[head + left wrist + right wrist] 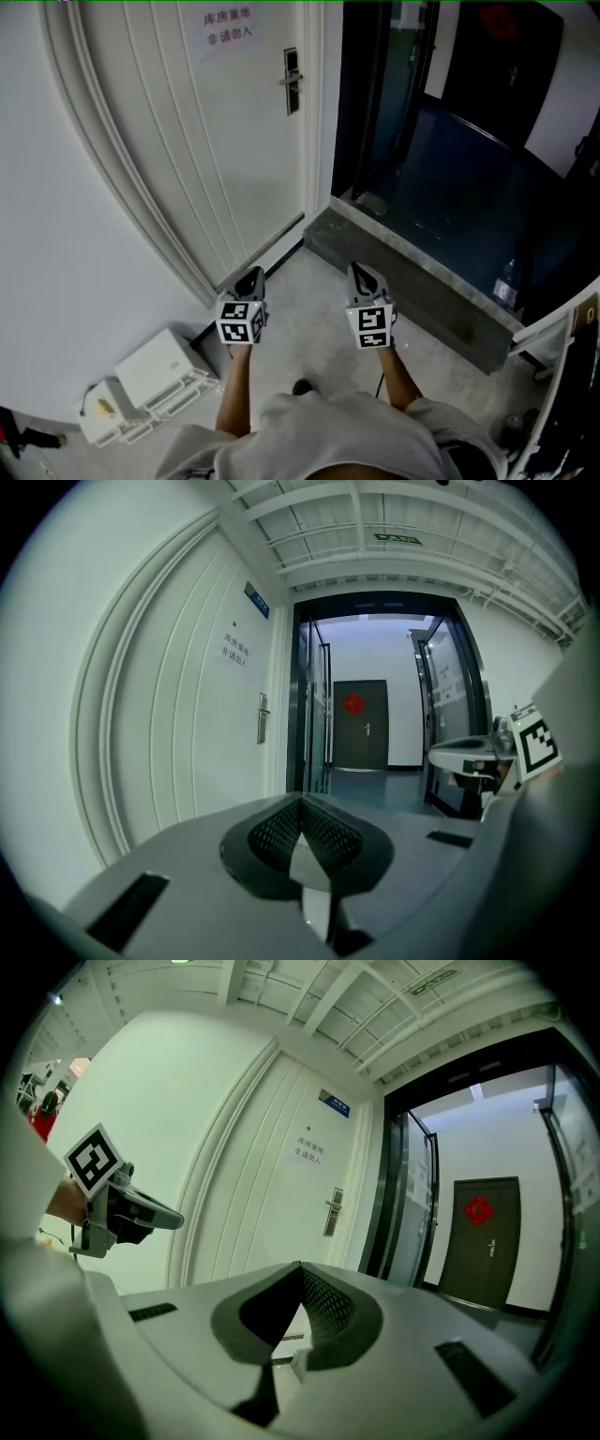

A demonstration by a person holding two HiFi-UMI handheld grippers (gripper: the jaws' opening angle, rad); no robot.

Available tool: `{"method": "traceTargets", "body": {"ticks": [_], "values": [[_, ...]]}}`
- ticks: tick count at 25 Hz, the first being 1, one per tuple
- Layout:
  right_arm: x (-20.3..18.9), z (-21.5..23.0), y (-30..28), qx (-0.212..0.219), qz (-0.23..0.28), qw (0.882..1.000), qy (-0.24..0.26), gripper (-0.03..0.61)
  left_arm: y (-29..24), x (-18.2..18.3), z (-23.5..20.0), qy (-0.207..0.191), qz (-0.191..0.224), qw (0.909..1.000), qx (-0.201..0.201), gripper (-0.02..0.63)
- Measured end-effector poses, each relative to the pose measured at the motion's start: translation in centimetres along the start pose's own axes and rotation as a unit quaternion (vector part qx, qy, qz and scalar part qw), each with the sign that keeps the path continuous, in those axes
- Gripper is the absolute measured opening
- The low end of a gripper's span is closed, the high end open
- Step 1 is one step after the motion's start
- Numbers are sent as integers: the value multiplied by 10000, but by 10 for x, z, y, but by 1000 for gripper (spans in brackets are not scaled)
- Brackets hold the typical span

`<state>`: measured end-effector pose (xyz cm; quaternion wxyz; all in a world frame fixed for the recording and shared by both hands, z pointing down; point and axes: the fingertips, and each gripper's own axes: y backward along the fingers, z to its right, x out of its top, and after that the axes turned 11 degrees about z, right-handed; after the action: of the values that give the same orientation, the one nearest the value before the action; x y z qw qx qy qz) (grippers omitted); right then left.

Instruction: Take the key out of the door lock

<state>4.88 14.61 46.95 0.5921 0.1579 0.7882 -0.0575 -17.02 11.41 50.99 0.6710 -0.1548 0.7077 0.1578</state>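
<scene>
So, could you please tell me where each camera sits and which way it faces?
Head view: on the person's head, looking steeply down at the floor by the white door; forearms, left gripper and right gripper show.
Left gripper view: on the left gripper, facing along its shut jaws toward the lock; right gripper at right edge.
Right gripper view: on the right gripper, likewise; left gripper at left.
Shared: white door and lock.

white grooved door [178, 159] upper left, grey step [422, 281] mid-frame, dark blue floor [469, 187] upper right, red ornament [353, 703] on dark far door [361, 747].
</scene>
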Motion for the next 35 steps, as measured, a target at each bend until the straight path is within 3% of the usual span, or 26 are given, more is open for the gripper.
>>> {"method": "traceTargets", "body": {"ticks": [6, 24, 35], "values": [[-20, 3, -56, -55, -113, 9999, 25, 24, -53, -14, -37, 66, -104, 9999, -64, 18], [-79, 42, -145, -183, -313, 9992, -168, 24, -161, -41, -61, 8, -356, 9990, -252, 18], [-105, 106, -280, 12, -178, 9997, -183, 23, -305, -39, -97, 10, -331, 9994, -87, 18]]}}
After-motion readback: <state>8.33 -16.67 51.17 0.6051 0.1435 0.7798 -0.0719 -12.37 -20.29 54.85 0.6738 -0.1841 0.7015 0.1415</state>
